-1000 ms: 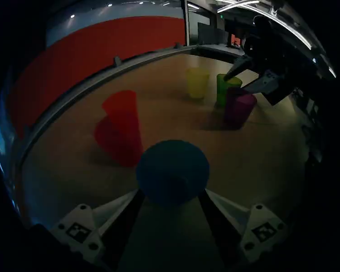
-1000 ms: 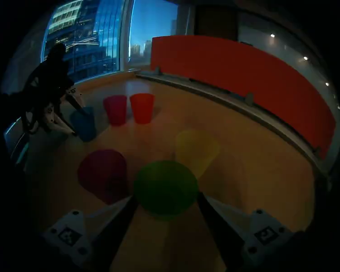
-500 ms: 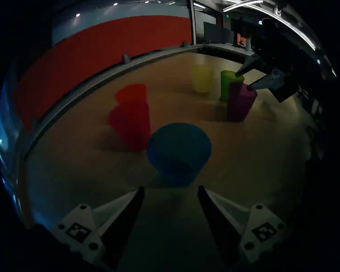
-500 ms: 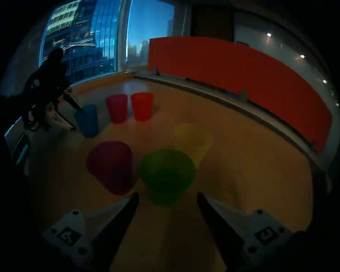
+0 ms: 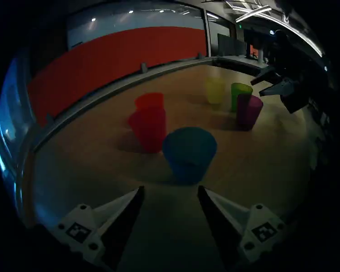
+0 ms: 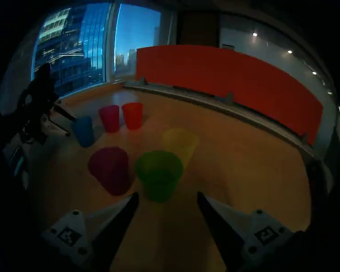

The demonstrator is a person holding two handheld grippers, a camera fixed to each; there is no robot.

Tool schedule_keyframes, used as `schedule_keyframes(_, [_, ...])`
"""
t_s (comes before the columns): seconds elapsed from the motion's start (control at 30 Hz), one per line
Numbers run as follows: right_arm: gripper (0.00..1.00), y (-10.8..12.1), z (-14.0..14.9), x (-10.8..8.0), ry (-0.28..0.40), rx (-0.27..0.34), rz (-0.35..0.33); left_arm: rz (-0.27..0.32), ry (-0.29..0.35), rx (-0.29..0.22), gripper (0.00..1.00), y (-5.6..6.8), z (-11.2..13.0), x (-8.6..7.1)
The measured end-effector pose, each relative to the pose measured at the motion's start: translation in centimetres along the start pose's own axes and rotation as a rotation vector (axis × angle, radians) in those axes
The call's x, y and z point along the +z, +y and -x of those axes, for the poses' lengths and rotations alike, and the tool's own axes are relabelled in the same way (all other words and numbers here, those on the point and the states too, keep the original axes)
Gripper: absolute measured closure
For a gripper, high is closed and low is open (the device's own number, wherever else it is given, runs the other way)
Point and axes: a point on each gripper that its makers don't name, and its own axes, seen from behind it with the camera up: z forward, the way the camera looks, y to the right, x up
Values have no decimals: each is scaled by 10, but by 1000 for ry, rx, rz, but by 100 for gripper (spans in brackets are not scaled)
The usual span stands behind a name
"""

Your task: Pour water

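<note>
In the left gripper view a blue cup (image 5: pixel 189 154) stands upright on the wooden table (image 5: pixel 102 163), just ahead of my open left gripper (image 5: pixel 170 192), apart from its fingertips. Behind it stand a dark red cup (image 5: pixel 148 129) and an orange cup (image 5: pixel 149 100). Farther right are yellow (image 5: pixel 214 89), green (image 5: pixel 240 93) and purple (image 5: pixel 249 111) cups, with the right gripper (image 5: pixel 272 84) beyond them. In the right gripper view a green cup (image 6: pixel 158 174) stands just ahead of my open right gripper (image 6: pixel 167 197), flanked by the purple cup (image 6: pixel 110 170) and the yellow cup (image 6: pixel 180 143). Neither gripper holds anything.
A red panel (image 6: pixel 229 77) and a raised ledge (image 5: pixel 102 95) run along the table's far edge. Windows (image 6: pixel 79 50) show buildings outside. The blue cup (image 6: pixel 84 131) sits by the left gripper (image 6: pixel 56 120), held by a person's dark shape (image 6: pixel 36 104). The room is dim.
Both grippers have drawn back from the cups. The blue cup, earlier between the left fingertips, now stands free ahead of them. The green cup likewise stands ahead of the right fingers.
</note>
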Motion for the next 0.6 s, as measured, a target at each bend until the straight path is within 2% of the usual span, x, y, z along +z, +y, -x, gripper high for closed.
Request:
schedule_keyframes(0.3, [1, 0, -7, -15, 52, 26, 48, -65, 61, -54, 13, -13, -10, -14])
schedule_keyframes(0.6, [1, -1, -23, -22, 127, 49, 96, -134, 139, -98, 14, -24, -26, -29])
